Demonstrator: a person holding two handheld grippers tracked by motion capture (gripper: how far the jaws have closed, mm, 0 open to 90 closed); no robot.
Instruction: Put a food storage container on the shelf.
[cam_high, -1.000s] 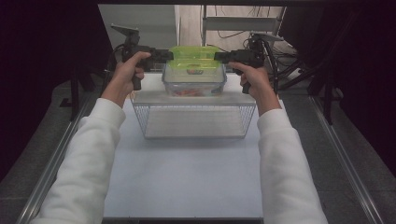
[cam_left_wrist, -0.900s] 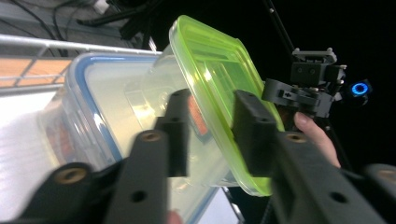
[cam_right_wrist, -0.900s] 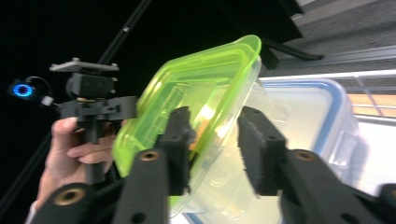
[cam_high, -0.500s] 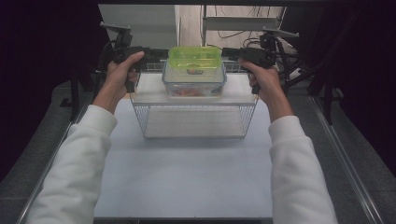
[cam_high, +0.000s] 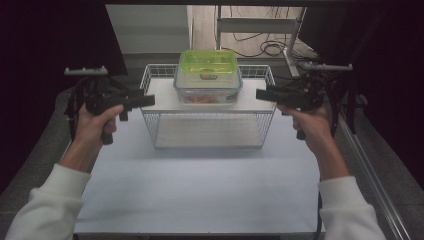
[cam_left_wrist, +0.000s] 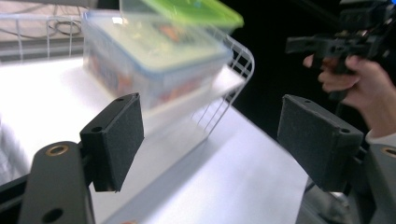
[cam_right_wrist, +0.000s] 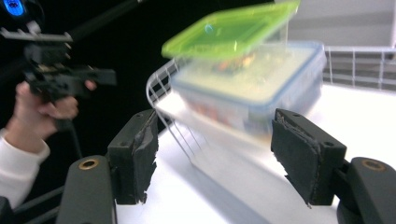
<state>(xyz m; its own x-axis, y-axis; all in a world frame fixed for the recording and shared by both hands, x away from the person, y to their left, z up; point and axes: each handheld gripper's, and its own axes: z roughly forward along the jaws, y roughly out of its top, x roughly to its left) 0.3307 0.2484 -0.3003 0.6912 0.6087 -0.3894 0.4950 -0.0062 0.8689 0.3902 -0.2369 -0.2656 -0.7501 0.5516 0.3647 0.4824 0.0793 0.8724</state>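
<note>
- The left gripper (cam_high: 145, 101) is hanging off the left end of the wire rack (cam_high: 150, 80). Its jaws have just been opening and are standing wide with nothing between them; the left gripper view shows only air between the two black pads.
- The stacked boxes are sitting on the white shelf (cam_high: 162, 97) on top of the rack, a clear box with a blue rim (cam_high: 208, 90) below and a green-lidded box (cam_high: 208, 62) on it. They are resting toward the back of the shelf, apart from both grippers.
- The right gripper (cam_high: 262, 94) is hanging off the right end of the rack. Its jaws have likewise just been opening and are holding nothing.
- The step in hand looks like letting go and backing off after placing the boxes. Doing it well probably means drawing both grippers straight outward at the same level, so that no pad is catching the blue rim or the wire edge and dragging the stack.
- The green-lidded box seems to be sitting slightly askew on the lower one in both gripper views, so a knock could slide it.
- The rack is standing on a pale table (cam_high: 200, 190) with bare space in front of it.
- Beyond the table, cables (cam_high: 260, 47) are lying on a light floor beside a metal frame (cam_high: 260, 25), and dark panels are closing in on both sides.
</note>
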